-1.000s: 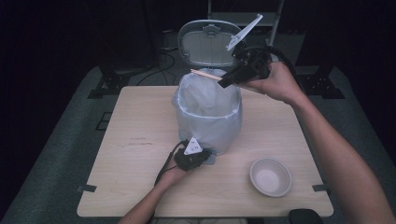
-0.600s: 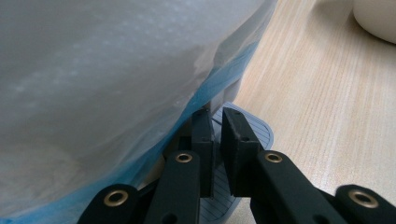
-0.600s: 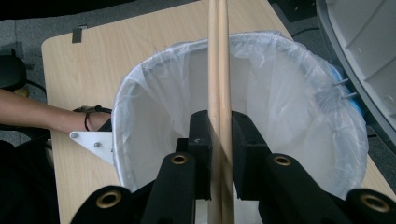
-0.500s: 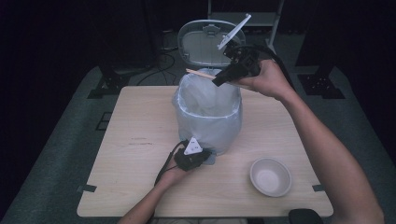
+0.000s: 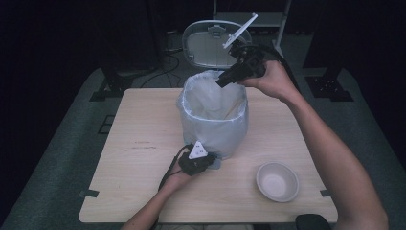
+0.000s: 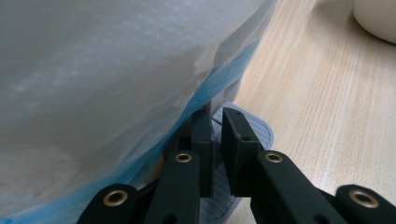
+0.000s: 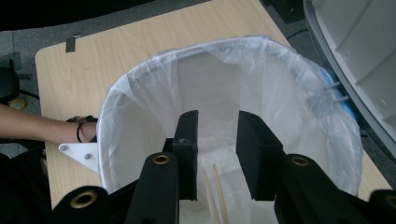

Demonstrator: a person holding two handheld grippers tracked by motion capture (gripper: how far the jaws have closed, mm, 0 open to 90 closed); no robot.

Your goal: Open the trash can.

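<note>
Over the lined bin [image 5: 214, 112] the right gripper [image 7: 216, 154] jaws have just been opening, dropping the chopsticks [image 7: 215, 196] inside, while the left gripper [image 6: 216, 154], jaws closed, presses the pedal [image 6: 243, 140].

Both hand-held grippers are black: the left hand-held gripper [image 5: 207, 155] carries a grey three-cornered plate and a trailing black cable; brass-ringed screws stud the right hand-held gripper [image 7: 215, 156]. Bare forearms, a dark wristband.

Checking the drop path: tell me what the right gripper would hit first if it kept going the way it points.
Probably the two chopsticks lying in the bin liner, just beyond the right gripper; depth is hard to judge.
</note>
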